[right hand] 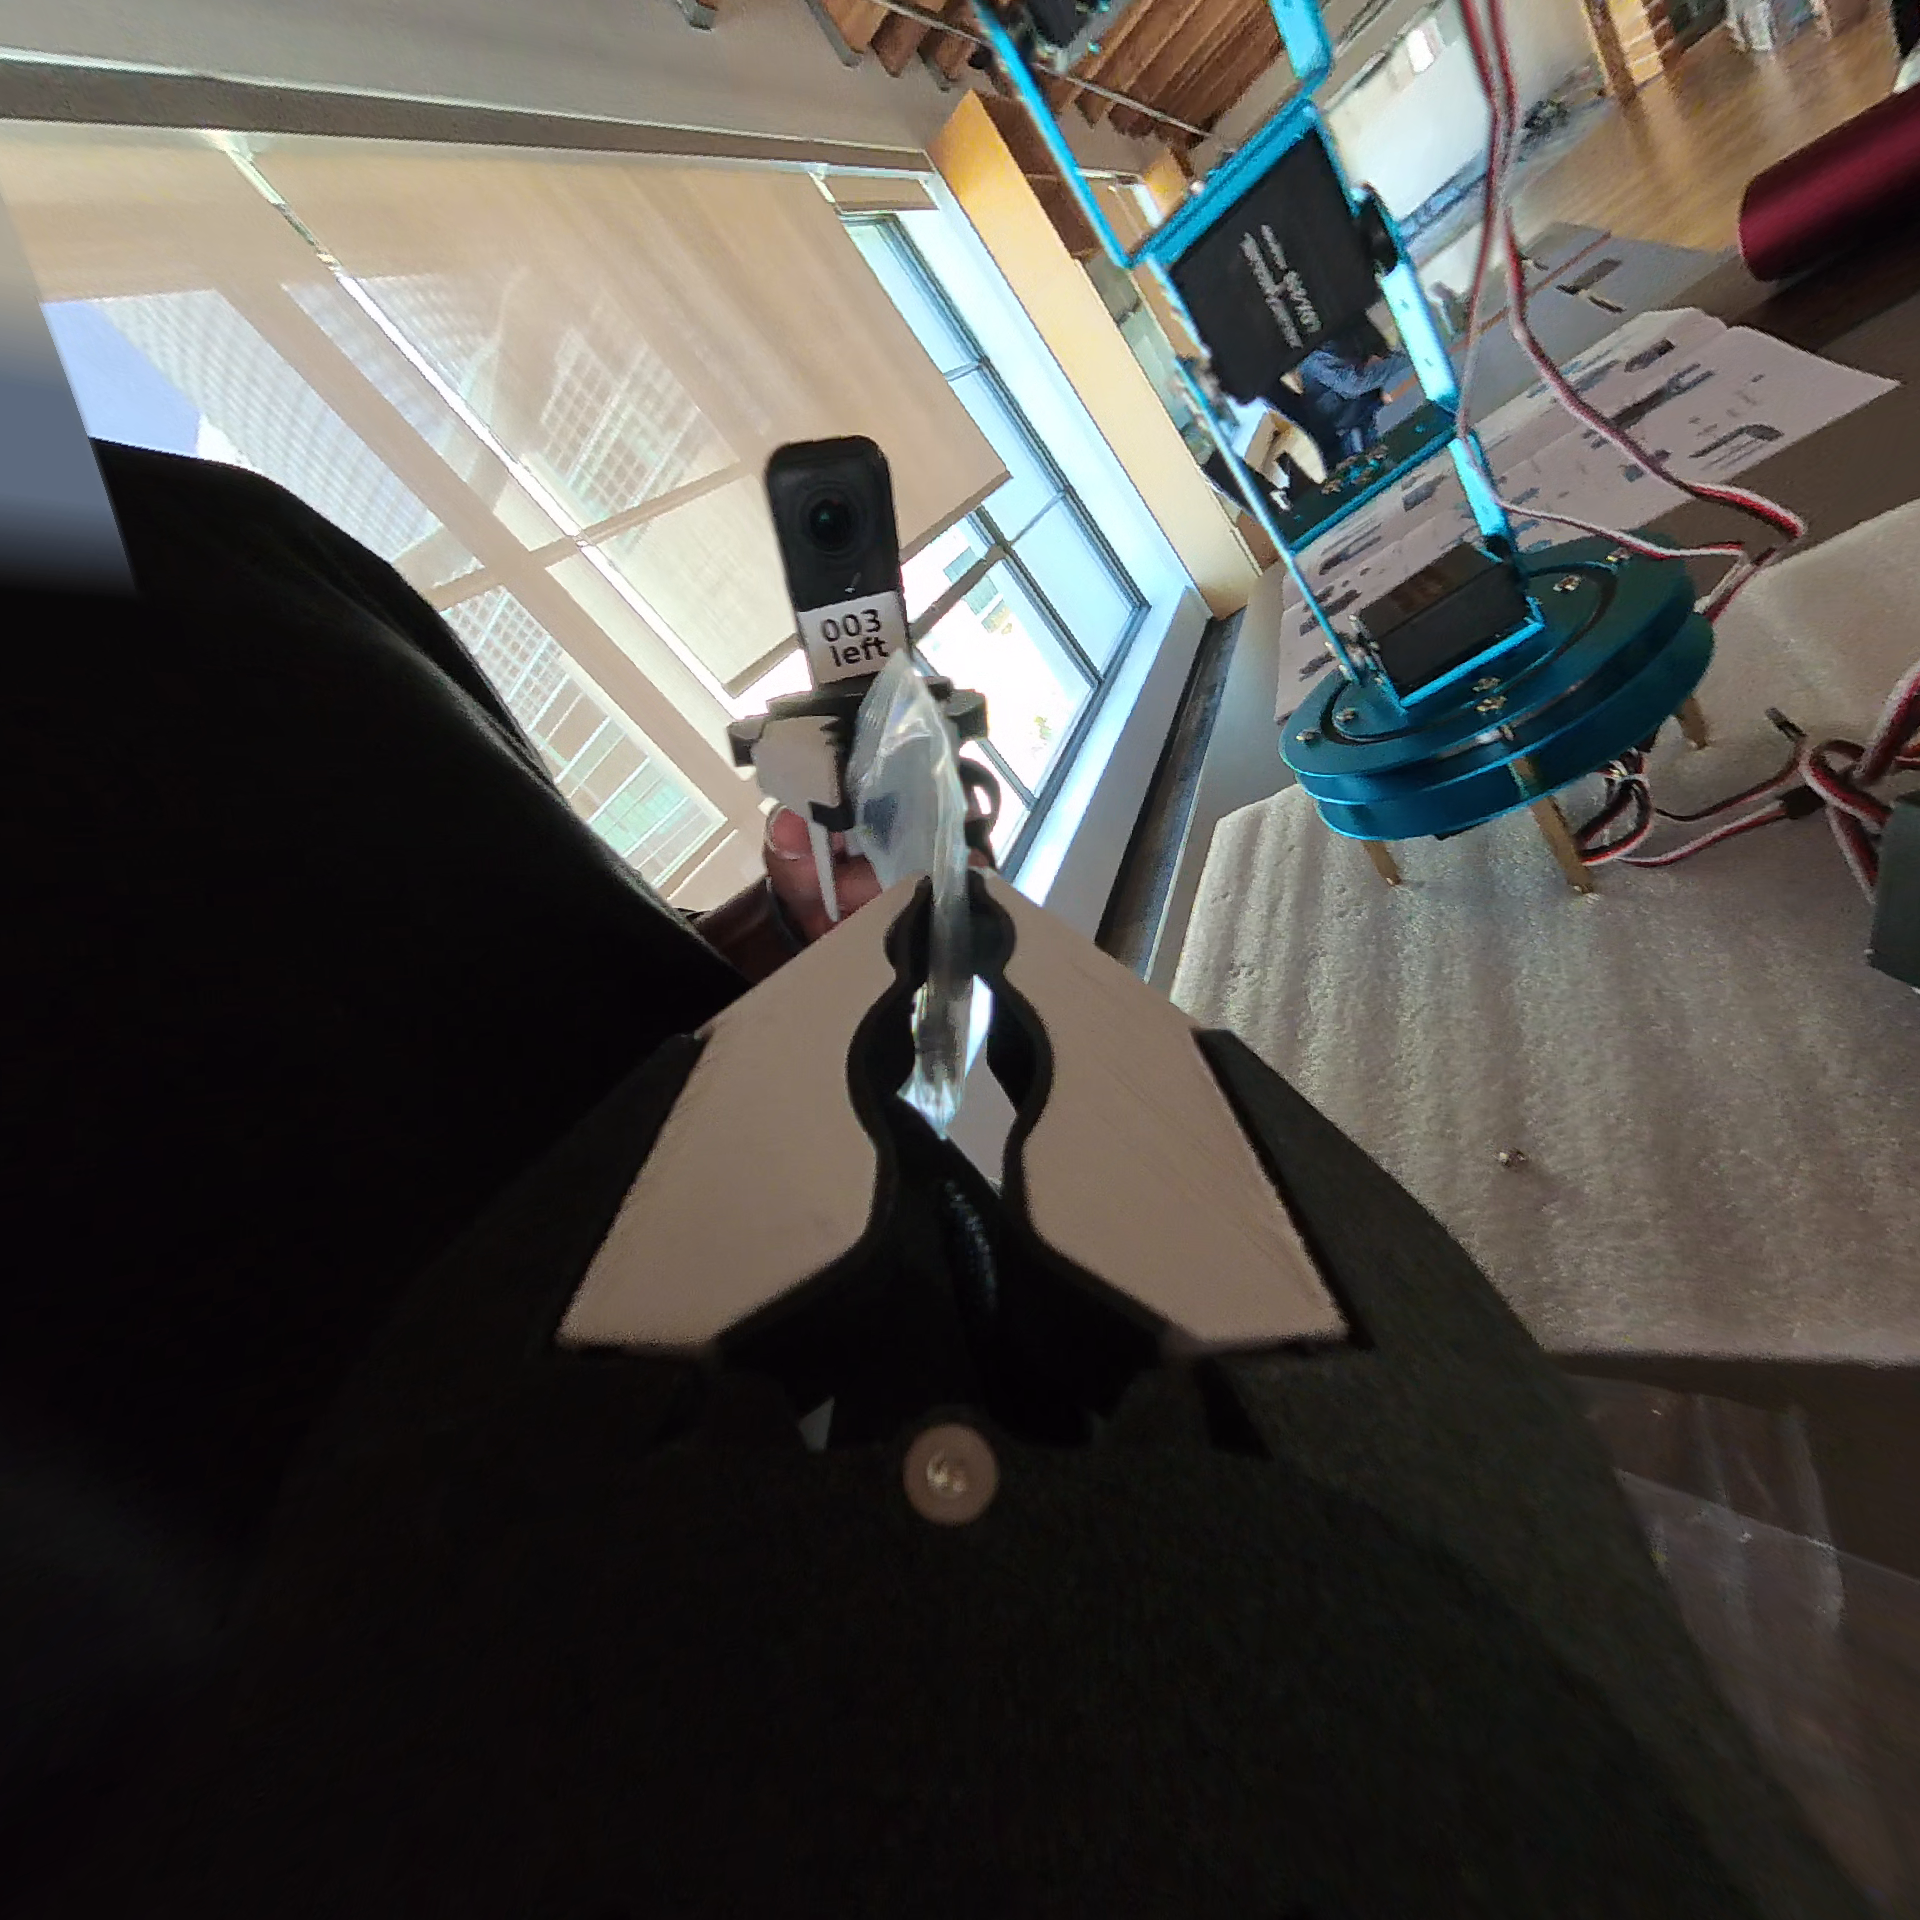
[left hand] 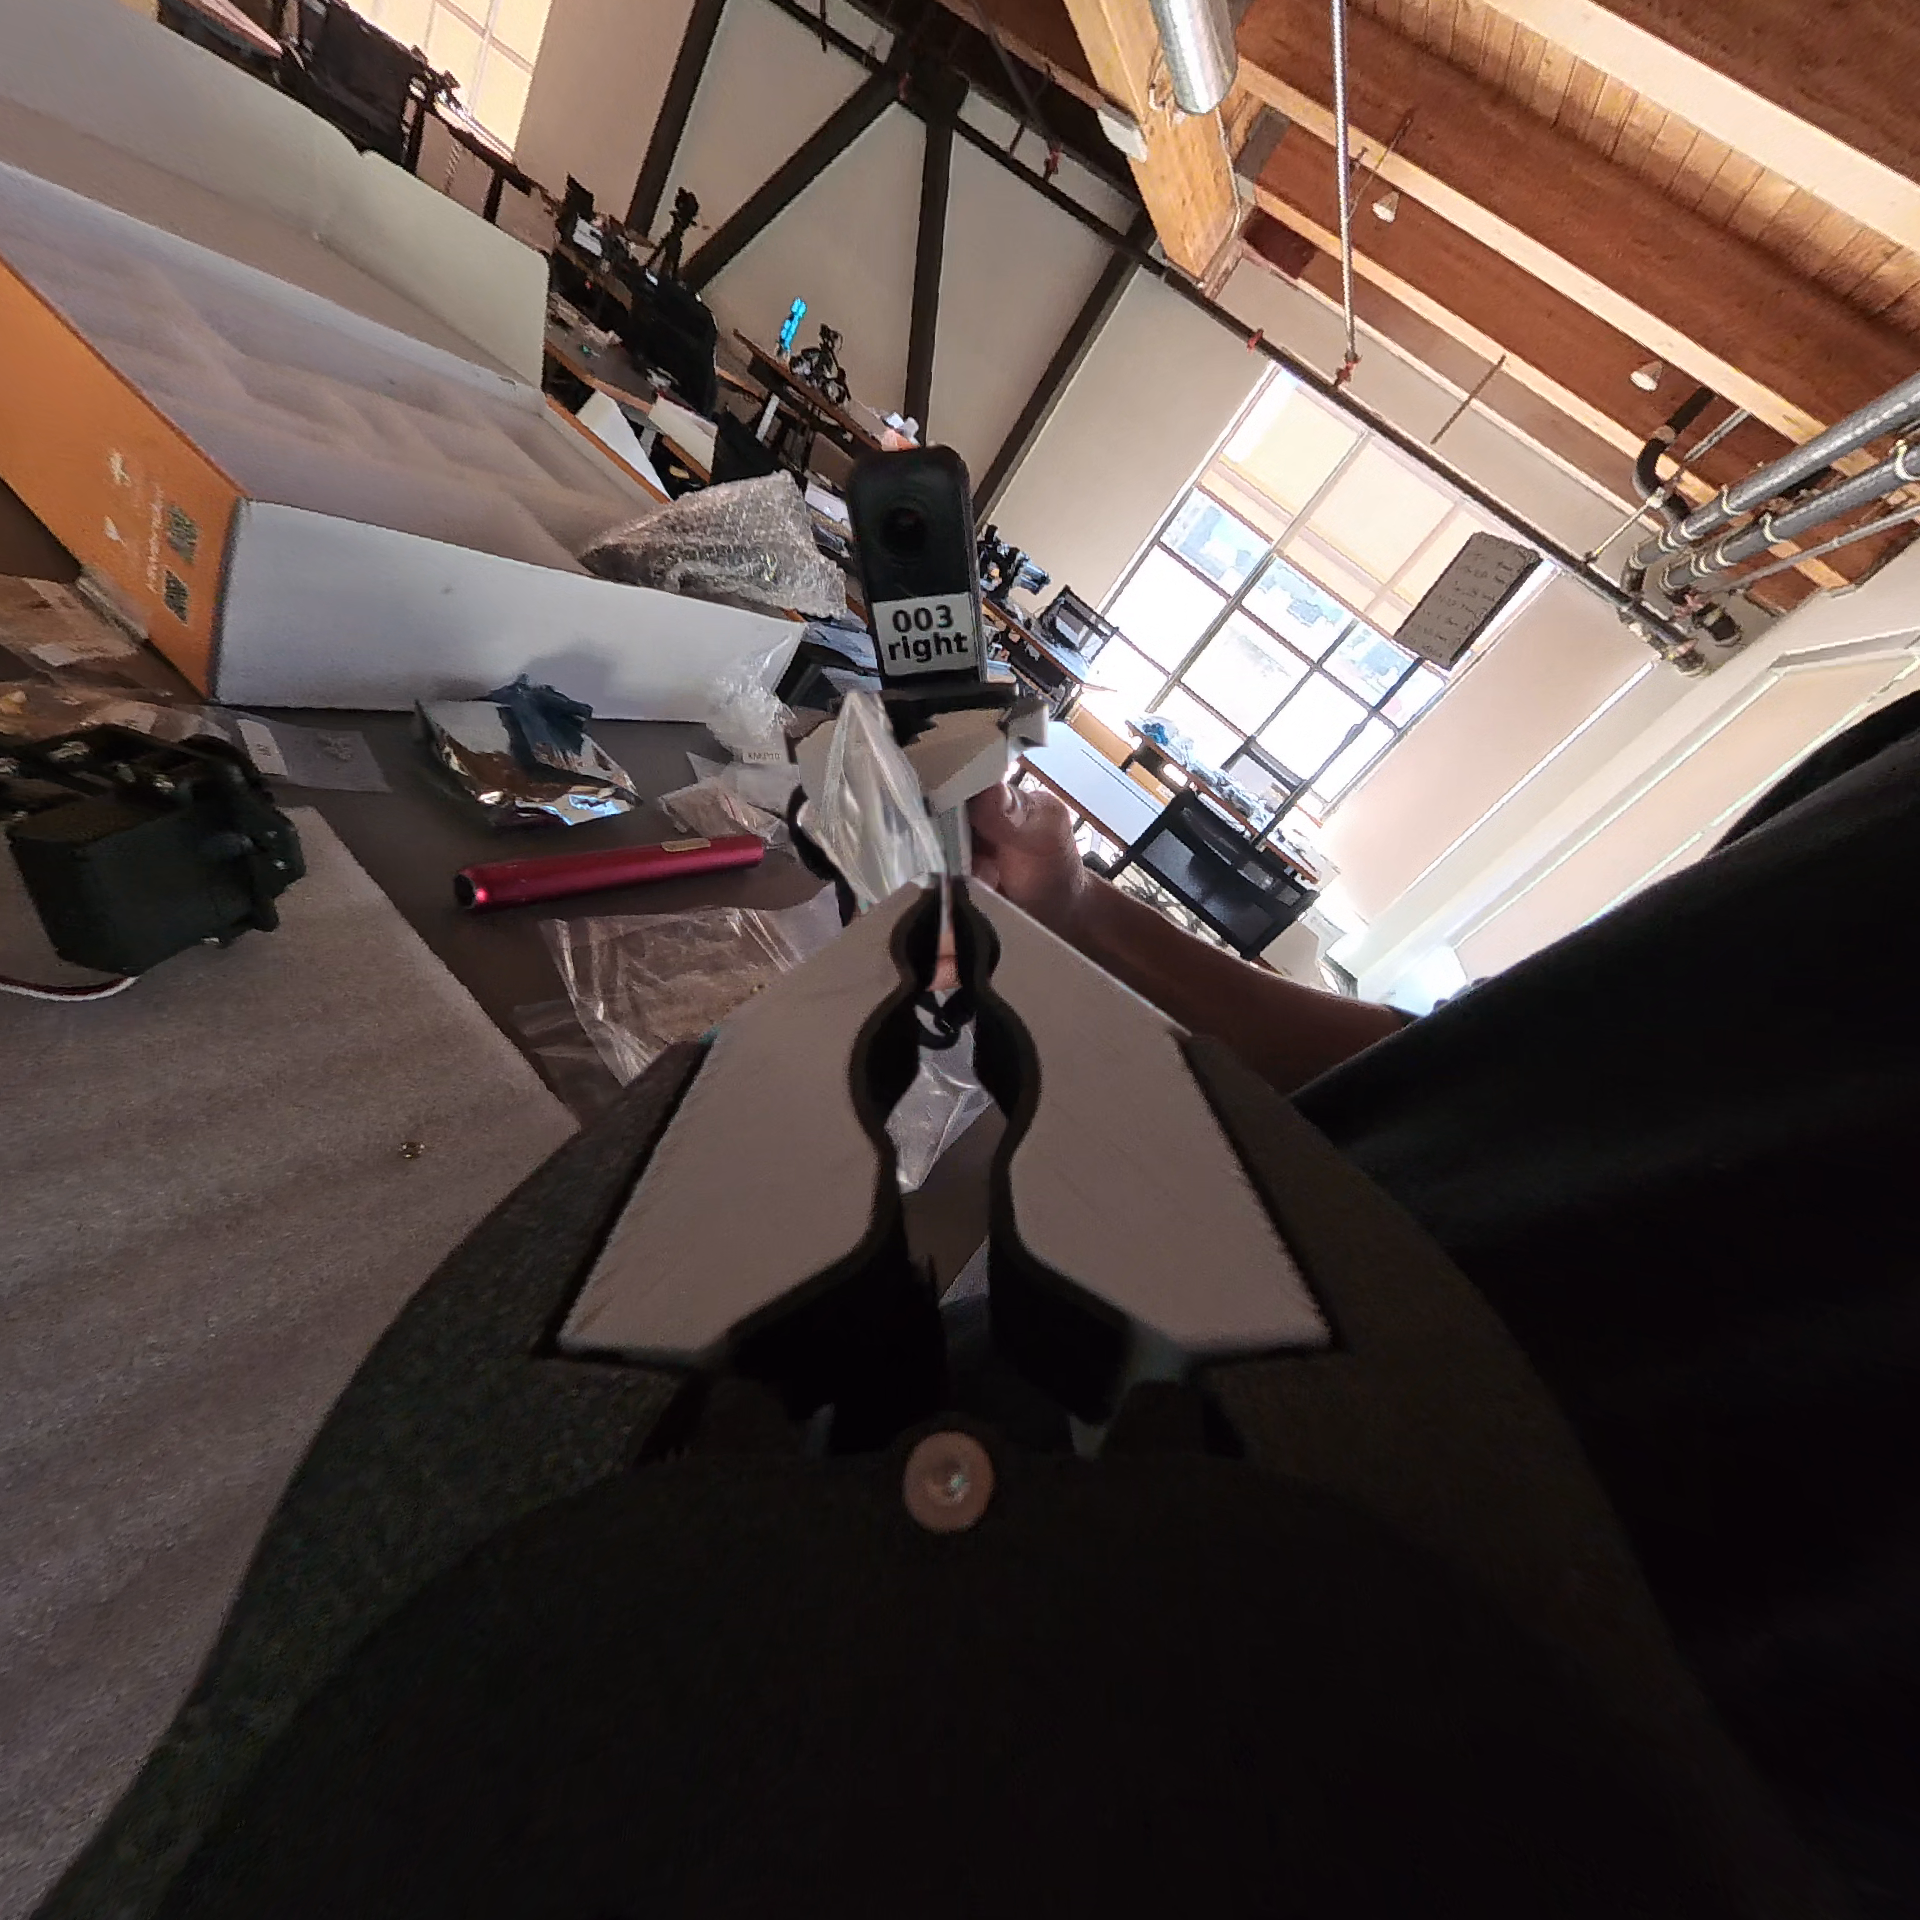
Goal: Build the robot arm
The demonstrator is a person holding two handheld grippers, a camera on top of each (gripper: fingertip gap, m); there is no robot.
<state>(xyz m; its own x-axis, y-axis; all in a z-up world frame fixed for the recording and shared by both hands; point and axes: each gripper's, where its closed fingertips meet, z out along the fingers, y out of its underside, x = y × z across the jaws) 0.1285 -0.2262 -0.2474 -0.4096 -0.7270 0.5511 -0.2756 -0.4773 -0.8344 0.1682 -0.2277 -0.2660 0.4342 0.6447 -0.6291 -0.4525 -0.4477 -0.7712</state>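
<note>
Both grippers face each other in the air above the table and pinch the same small clear plastic bag (left hand: 871, 805). My left gripper (left hand: 948, 902) is shut on one edge of the bag. My right gripper (right hand: 951, 891) is shut on the opposite edge of the bag (right hand: 902, 769), and part of the film runs back between its fingers. The right gripper's body with its camera shows in the left wrist view (left hand: 920, 582), held by a hand (left hand: 1029, 847). The left gripper's body shows in the right wrist view (right hand: 836, 582). The bag's contents are too small to tell.
On the dark table (left hand: 416, 831) lie a red metal tube (left hand: 613, 871), a silver foil bag (left hand: 520, 764), clear bags (left hand: 665, 966), a black servo assembly (left hand: 145, 862) and grey foam mat (left hand: 208, 1143). A blue robot-arm base (right hand: 1496, 727) with red-white wires (right hand: 1860, 790) stands on the mat; printed sheets (right hand: 1662, 416) lie behind. Left tips to right tips: about 5 cm. Left tips and right tips are each some 20 cm from the blue robot-arm base (right hand: 1496, 727).
</note>
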